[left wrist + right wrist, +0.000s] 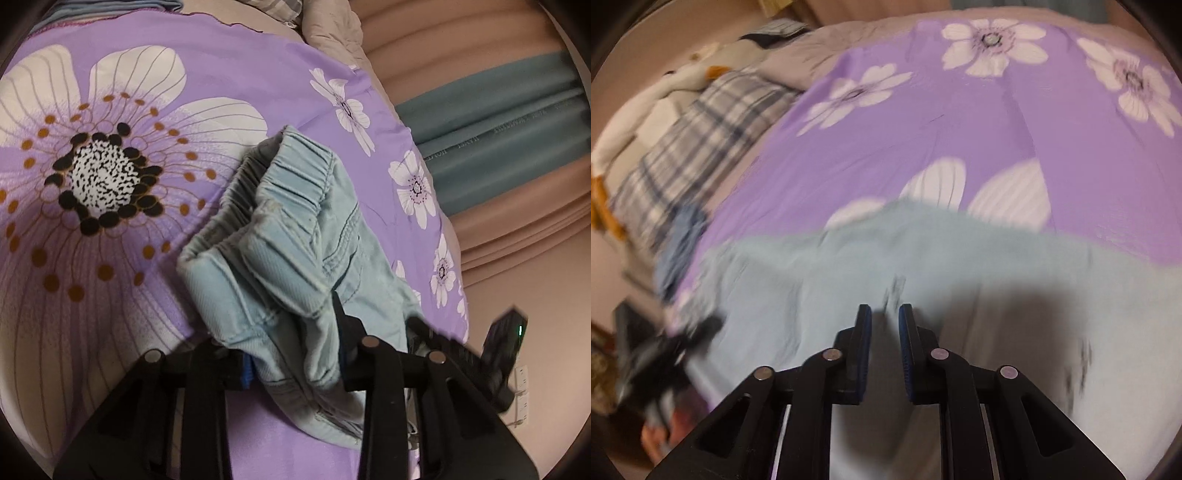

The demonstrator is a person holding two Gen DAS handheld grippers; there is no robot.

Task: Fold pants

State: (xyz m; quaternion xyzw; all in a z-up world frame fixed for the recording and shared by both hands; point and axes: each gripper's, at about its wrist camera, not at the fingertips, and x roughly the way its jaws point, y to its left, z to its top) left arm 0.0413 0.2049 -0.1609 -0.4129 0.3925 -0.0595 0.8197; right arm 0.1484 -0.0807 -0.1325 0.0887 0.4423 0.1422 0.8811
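Note:
Light blue denim pants (291, 236) lie bunched on a purple flowered bedsheet (221, 62), elastic waistband up and away from me. My left gripper (295, 354) is shut on a thick fold of the pants, which fills the gap between its fingers. In the right wrist view the pants (849, 280) spread flat and blurred across the sheet (942, 125). My right gripper (885, 314) hovers just over that cloth with a narrow gap between its blue pads (866, 332), holding nothing. The right gripper's body also shows in the left wrist view (498, 354).
A plaid pillow (701, 122) and a white and orange plush toy (676, 81) lie at the bed's left end. A blue garment (679, 243) lies at the sheet's left edge. Beige and teal curtains (491, 122) hang beyond the bed's right edge.

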